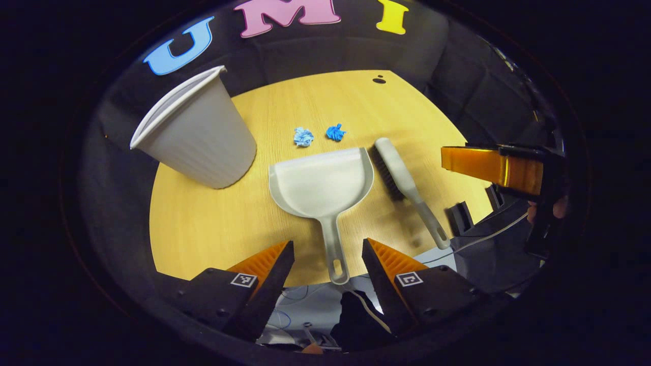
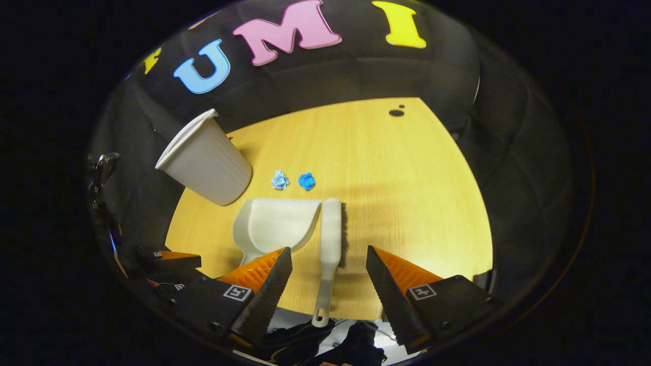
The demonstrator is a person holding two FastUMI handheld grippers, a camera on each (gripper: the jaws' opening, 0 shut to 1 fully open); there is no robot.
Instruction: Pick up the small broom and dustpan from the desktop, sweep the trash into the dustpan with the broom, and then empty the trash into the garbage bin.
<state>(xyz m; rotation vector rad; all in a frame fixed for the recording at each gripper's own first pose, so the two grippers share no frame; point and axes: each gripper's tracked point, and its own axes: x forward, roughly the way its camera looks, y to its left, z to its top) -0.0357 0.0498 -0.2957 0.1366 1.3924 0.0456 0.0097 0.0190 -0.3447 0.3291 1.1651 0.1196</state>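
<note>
While both tools lie untouched on the desktop (image 1: 213,229), the step in hand looks to be the pick-up, so line each gripper on its handle before you close. Nearest you, the left gripper (image 1: 328,256) stands wide, empty, its jaws either side of the dustpan (image 1: 320,185) handle, whose looped end juts past the desk's near edge; come down low and take the handle midway, not at the loop, so the pan is less likely to droop. Your right gripper (image 2: 329,264) is likewise wide and holds nothing, with the broom (image 2: 330,239) handle running up between its jaws; grip it squarely with the bristles kept toward the open desk. Broom and dustpan lie side by side and seem to touch at the pan's corner, so lift one clear before dragging the other. Farther off, the two blue paper scraps (image 1: 319,134) sit just beyond the pan's mouth, near each other. The garbage bin (image 1: 196,134) stands at the far left of the desk, well within reach for emptying
</note>
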